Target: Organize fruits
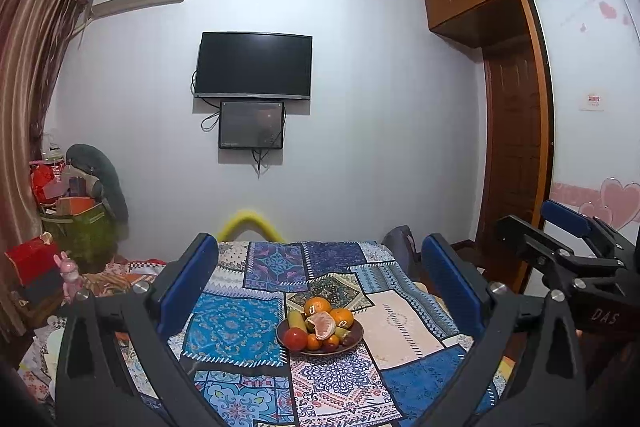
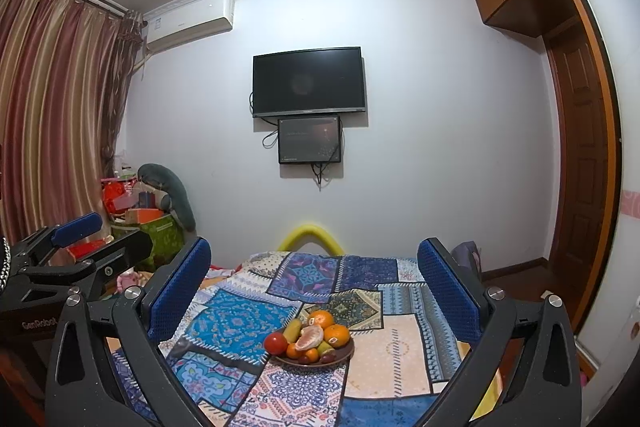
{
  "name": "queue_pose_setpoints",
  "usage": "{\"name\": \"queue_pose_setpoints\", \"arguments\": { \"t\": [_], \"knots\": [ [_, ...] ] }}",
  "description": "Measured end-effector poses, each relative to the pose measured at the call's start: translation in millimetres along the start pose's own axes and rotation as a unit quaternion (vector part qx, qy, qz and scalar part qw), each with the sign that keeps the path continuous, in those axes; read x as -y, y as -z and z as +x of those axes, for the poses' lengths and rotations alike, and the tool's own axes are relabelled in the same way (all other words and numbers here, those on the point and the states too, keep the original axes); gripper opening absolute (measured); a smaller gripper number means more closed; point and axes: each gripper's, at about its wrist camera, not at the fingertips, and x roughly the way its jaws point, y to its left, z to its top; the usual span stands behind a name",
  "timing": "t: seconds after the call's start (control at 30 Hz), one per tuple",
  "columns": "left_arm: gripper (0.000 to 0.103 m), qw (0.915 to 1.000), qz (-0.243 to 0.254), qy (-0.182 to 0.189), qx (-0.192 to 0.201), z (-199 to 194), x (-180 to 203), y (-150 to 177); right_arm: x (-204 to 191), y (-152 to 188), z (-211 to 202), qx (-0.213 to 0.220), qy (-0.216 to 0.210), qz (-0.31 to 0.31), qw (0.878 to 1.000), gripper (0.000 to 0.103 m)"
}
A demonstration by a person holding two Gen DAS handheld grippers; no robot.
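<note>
1. Tabletop [image 2: 404, 343], under a patchwork cloth, carries nothing of the task except one dish near its middle.
2. Left tool [image 1: 316, 283] and right tool [image 2: 314, 279] hang side by side above the near edge, each with its blue pads spread wide and nothing between them.
3. Brown plate [image 2: 344, 351] holds all the fruit in one heap.
4. Peeled pomelo [image 2: 312, 337] sits on top; two oranges [image 2: 322, 319] behind, a tomato [image 2: 275, 343] at the left, a yellow-green piece [image 2: 293, 330], perhaps a mango.
5. Small dark fruits at the front rim are too small to name.
6. Judgement: the heap fits either fruit gathered already or fruit waiting to be sorted out, so no move is settled.
</note>
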Motion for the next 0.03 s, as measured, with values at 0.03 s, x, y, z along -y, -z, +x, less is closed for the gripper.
{"name": "queue_pose_setpoints", "arguments": {
  "t": [0.03],
  "knots": [
    [0.103, 1.0000, 0.001, -0.001, -0.001, 0.7, 0.0, 0.5, 0.3, 0.1, 0.0, 0.000, 0.000, 0.000, 1.000, 0.103]
  ]
}}
